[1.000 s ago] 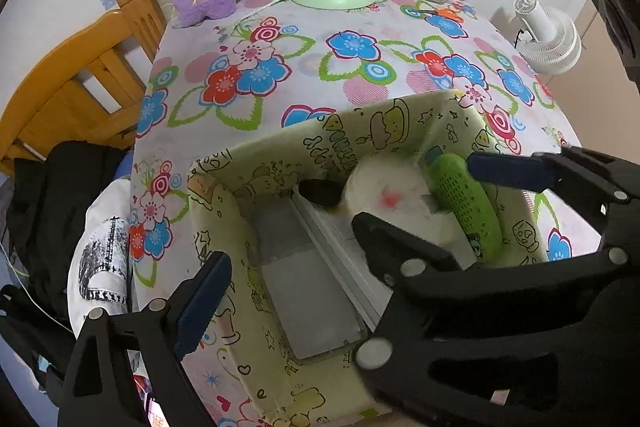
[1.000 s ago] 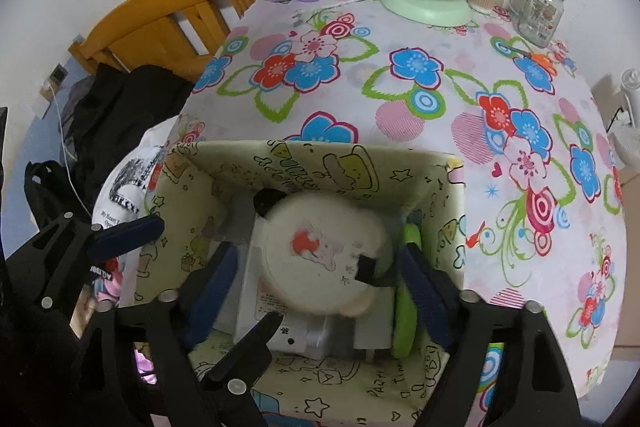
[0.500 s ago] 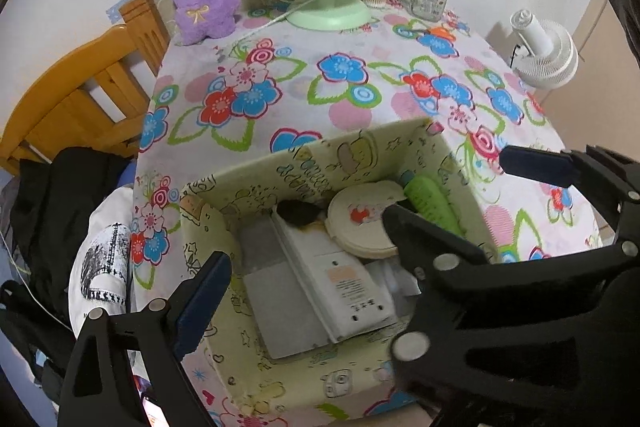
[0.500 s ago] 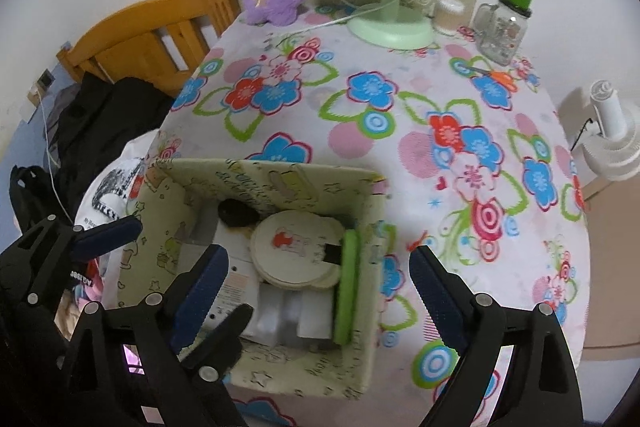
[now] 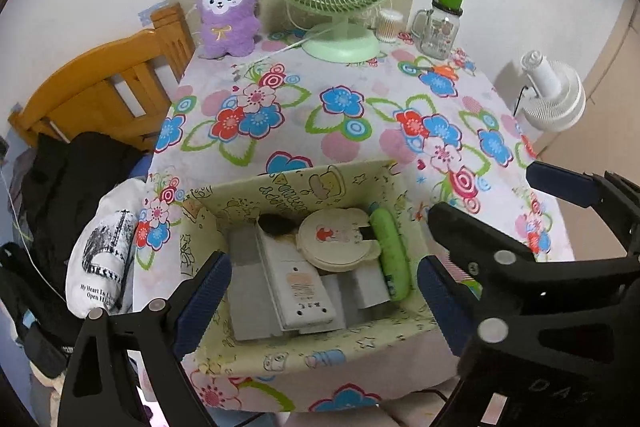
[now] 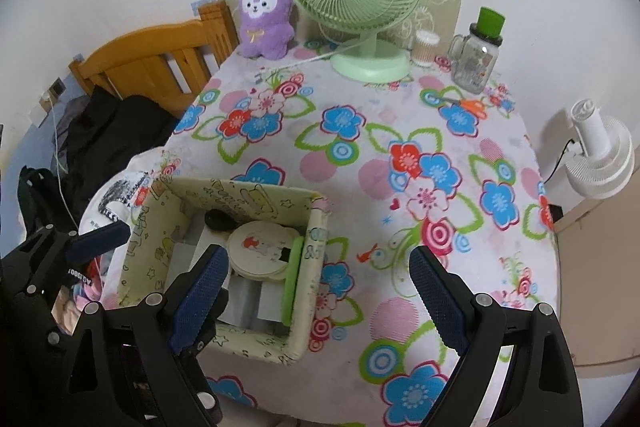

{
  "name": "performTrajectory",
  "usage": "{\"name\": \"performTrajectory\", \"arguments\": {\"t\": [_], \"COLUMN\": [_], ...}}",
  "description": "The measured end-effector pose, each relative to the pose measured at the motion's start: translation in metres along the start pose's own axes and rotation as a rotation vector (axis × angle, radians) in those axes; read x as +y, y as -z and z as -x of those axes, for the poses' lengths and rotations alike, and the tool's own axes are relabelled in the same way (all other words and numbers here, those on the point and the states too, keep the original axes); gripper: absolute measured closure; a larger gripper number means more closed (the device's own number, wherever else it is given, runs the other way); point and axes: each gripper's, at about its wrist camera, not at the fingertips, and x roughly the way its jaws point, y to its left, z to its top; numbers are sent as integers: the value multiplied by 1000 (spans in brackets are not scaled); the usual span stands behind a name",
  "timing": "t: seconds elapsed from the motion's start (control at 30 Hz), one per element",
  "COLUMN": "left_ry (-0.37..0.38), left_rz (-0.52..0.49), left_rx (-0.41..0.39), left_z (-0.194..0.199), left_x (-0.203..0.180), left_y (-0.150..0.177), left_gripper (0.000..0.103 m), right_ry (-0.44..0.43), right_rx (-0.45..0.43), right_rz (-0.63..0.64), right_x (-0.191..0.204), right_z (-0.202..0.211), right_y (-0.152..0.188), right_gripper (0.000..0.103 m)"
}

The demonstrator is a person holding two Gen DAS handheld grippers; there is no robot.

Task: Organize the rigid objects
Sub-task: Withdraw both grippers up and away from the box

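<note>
Left wrist view has the left gripper [image 5: 320,287] spread wide and holding nothing, hanging over the pale yellow cartoon-print fabric box [image 5: 280,189] at the near edge of the flowered tablecloth [image 5: 360,131]. Right gripper [image 6: 316,291] is wide apart too, empty. Inside the box sit a round cream case [image 5: 338,239], a green cylinder [image 5: 394,259] and a white remote [image 5: 298,287].

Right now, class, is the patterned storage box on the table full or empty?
Partly full. The storage box holds a round cream case, a green tube and a white remote-like device; some floor still shows.
</note>
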Motion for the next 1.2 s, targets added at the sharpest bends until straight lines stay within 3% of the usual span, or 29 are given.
{"name": "performTrajectory", "arguments": {"t": [0.47, 0.97, 1.2], "left_ry": [-34, -41, -86], "left_rz": [48, 31, -2], "left_rx": [-89, -167, -215], "left_z": [40, 76, 96], "left_x": [-16, -45, -60], "left_y": [-9, -15, -14], "left_gripper": [3, 0, 0], "right_ry": [13, 72, 78], "right_rx": [-87, -174, -182], "right_rz": [-22, -63, -97], "right_x": [-36, -76, -91], "right_z": [47, 97, 113], "right_y": [-2, 2, 9], "right_gripper": [9, 9, 9]}}
